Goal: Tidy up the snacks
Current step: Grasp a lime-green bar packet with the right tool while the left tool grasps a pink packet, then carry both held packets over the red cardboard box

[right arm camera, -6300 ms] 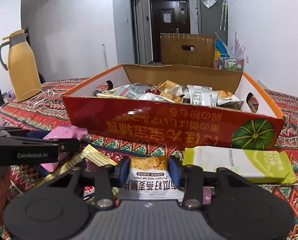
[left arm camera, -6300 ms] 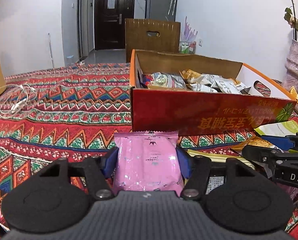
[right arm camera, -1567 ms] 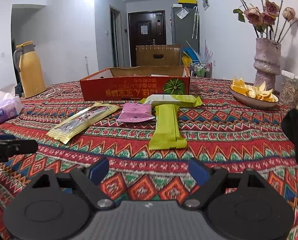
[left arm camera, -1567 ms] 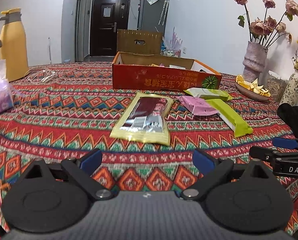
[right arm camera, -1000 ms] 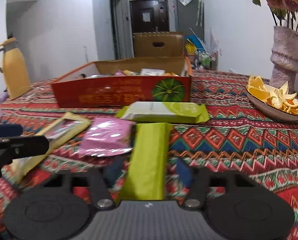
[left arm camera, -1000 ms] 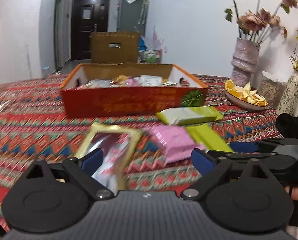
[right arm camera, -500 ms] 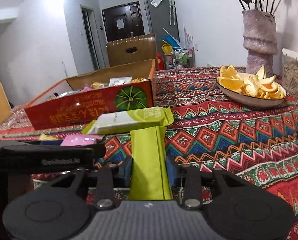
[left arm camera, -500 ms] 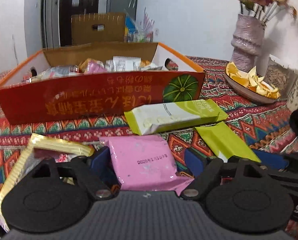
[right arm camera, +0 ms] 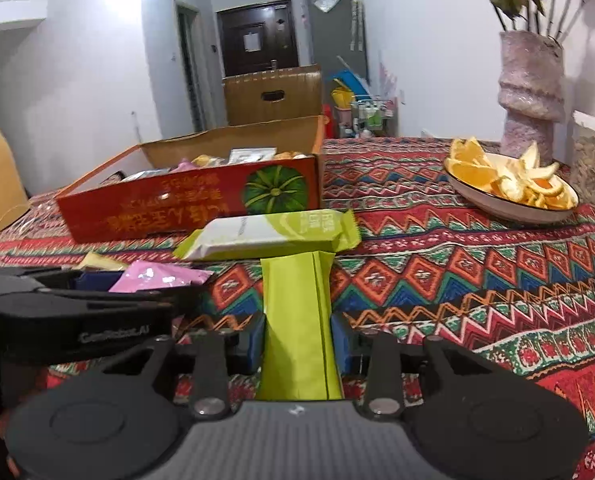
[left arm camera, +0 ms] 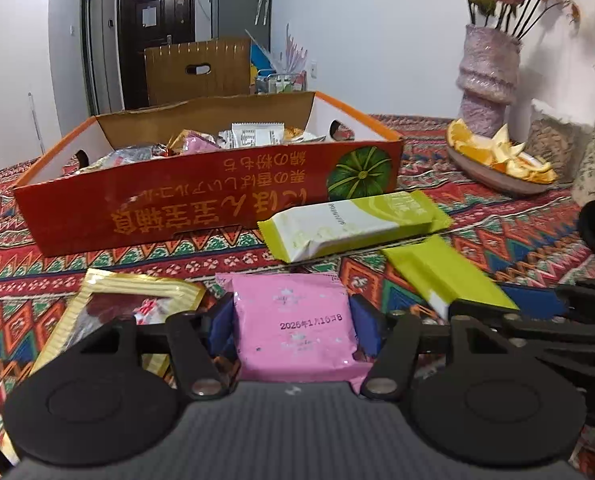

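A pink snack packet point(left arm camera: 297, 312) lies on the patterned cloth between the blue pads of my left gripper point(left arm camera: 293, 326). Its jaws are closing and the pads touch the packet's two edges. My right gripper point(right arm camera: 297, 338) is shut on the near end of a plain green bar point(right arm camera: 297, 300), which points away toward the box. The red cardboard box point(left arm camera: 177, 204) stands behind, open-topped, with several snack packets inside. A white-and-green packet point(left arm camera: 353, 224) lies in front of the box. The pink packet point(right arm camera: 157, 276) also shows at the left of the right wrist view.
A yellow-edged flat packet point(left arm camera: 109, 308) lies left of the pink one. A shallow dish point(right arm camera: 509, 210) of orange peel and a pale vase point(left arm camera: 485, 76) with dried flowers stand at the right. A wooden chair back point(left arm camera: 197, 68) rises beyond the box.
Both grippers came forward and low to the snacks. The left jaws narrowed around the pink packet; the right jaws drew in onto the green bar.
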The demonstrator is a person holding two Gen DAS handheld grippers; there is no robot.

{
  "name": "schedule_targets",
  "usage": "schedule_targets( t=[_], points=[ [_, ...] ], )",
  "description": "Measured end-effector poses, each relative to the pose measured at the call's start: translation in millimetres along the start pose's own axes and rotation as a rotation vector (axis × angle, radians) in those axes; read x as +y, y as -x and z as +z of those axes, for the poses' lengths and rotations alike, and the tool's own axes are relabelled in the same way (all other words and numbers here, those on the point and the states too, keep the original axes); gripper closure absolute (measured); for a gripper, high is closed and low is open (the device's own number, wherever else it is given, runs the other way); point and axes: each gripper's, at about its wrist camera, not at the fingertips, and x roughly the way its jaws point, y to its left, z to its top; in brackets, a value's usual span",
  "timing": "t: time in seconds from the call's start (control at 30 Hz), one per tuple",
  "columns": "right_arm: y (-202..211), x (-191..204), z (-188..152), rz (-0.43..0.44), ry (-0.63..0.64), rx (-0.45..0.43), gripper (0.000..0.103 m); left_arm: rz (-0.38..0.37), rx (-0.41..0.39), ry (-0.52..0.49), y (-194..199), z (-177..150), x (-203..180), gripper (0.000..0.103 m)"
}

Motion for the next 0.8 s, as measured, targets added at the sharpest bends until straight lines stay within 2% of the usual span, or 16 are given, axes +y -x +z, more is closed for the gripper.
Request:
schedule_targets(
  t=[0.17, 0.3, 0.4, 0.5, 0.63, 0.8],
  points=[
    [16.6, 10.4, -12.4, 0.014, 0.019, 0.005, 0.07, -0.007, -0.027, 0.043, 46.4, -11.6, 10.9, 0.041],
    [41.9, 20.2, -29.0, 0.069, 0.008, 0.011, 0.07, 0.008, -0.034, 0.082, 88.5, -32.7, 24.4, 0.041],
    [63.0, 26.6, -41.9, 0.156, -0.019, 0.021, 0.07, 0.028, -0.045, 0.116, 120.7, -54.3, 38.2, 0.041],
    [84.7, 37.8, -54.4, 0.179, -0.018, 0.02, 0.07, 0.044, -0.038, 0.139, 147.1, -75.9, 48.4, 0.041],
    [106.0, 53.0, -66.2, 0.226, -0.017, 0.017, 0.07, 0.064, -0.032, 0.167, 174.8, -97.0, 61.0, 0.041],
    [124.5, 70.2, -68.8, 0.241, 0.025, -0.002, 0.07, 0.078, -0.053, 0.185, 195.6, -103.3, 70.0, 0.041]
  ],
)
